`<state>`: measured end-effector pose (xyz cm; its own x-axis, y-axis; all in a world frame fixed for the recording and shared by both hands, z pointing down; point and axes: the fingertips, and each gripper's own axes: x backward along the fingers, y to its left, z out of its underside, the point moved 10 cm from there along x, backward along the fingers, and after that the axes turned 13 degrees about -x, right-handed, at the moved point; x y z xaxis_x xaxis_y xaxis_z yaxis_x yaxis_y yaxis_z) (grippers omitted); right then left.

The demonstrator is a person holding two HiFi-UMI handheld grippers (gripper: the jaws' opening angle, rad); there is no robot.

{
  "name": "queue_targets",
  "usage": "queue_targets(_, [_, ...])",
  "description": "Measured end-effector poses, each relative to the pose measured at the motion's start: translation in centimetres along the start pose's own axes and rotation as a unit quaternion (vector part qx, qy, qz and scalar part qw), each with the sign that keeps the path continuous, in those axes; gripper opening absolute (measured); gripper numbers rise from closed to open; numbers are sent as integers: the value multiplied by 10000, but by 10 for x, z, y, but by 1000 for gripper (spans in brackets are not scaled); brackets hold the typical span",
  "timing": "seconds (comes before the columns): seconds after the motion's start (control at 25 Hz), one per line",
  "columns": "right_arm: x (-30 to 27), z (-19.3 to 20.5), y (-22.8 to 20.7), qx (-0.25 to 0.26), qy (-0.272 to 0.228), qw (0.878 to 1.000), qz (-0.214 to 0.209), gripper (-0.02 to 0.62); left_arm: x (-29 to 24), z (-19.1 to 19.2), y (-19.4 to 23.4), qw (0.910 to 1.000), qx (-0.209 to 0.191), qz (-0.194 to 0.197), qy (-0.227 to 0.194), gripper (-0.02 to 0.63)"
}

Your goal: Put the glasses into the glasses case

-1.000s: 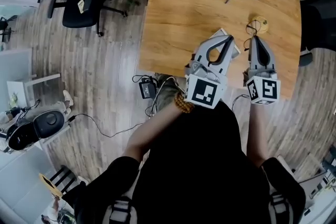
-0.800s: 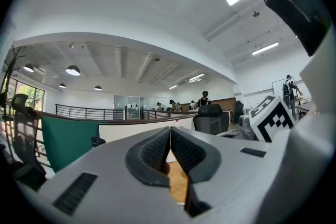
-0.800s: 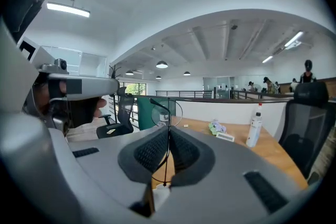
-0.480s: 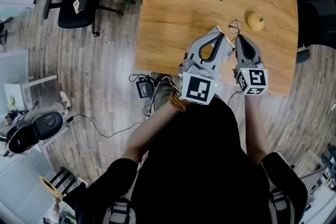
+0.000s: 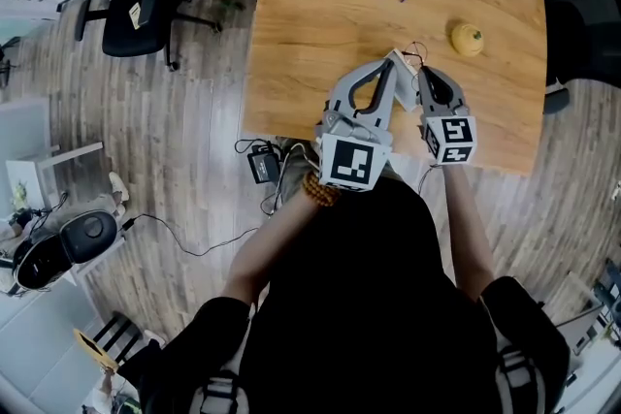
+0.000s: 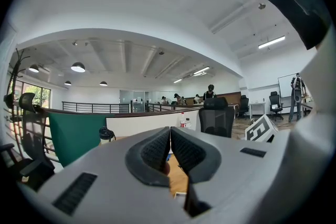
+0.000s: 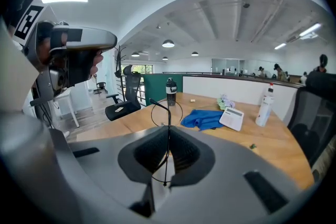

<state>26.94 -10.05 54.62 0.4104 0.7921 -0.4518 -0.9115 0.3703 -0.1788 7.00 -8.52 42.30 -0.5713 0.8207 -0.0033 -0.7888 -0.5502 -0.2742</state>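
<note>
Moved: the right gripper (image 5: 423, 71) has dropped and swung in from beside the fruit (image 5: 467, 39) toward the left gripper (image 6: 170, 134). The left has shifted only a little.
Right claw: clamped on the glasses (image 7: 168, 139), pads nearly touching with one thin wire between them.
Left claw: tips together. In the head view a pale corner of the case (image 5: 394, 56) shows right at them, but I cannot tell whether it is pinched.
Glasses place: held in the air over the desk (image 5: 320, 34), by its near edge and right of middle, just beside the case.
Case place: near edge of the desk, at the left tips. I cannot tell whether it is open.
Risk, slip: the grip is on one wire only, so the frame could likely pivot or drop if it brushes the case rim.
Risk, bend: pushing down with the frame askew would probably twist the wire.
Risk, clash: the two grippers are close and could knock together.
Glasses look: thin black wire with round lenses. One lens rises past the jaws, and the frame looks light and springy.
</note>
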Motion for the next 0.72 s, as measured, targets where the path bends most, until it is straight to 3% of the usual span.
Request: queue_targets(0.72, [-31, 58, -9, 244, 970, 9949, -85, 17, 3, 5, 1, 10000, -7, -31, 75, 21])
